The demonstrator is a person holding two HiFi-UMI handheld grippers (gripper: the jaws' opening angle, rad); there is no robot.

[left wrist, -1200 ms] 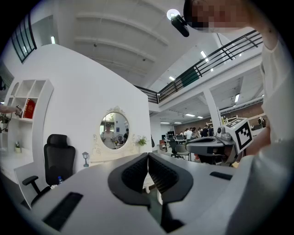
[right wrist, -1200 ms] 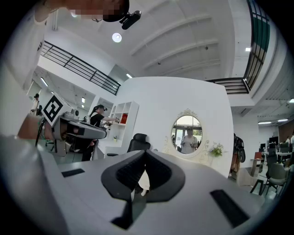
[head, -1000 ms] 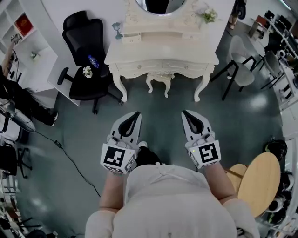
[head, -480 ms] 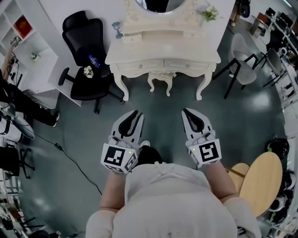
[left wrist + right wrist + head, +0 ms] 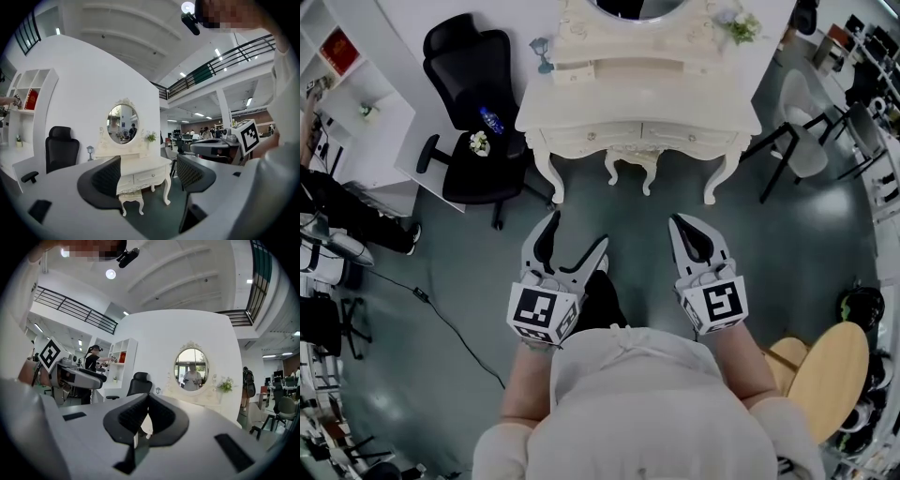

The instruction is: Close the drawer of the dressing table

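Your left claw [image 5: 577, 231] just opening wide, empty | right claw [image 5: 682, 225] closed, empty | dressing table [image 5: 637, 111] at 12 o'clock, well apart | risk: spread jaw could snag stool [image 5: 629, 159].

Dark glossy floor [image 5: 623, 234]; black office chair [image 5: 473, 103] at eleven o'clock, white shelving [image 5: 342, 61] at ten, grey chairs [image 5: 802, 127] at two, round wooden table [image 5: 830, 375] at four.
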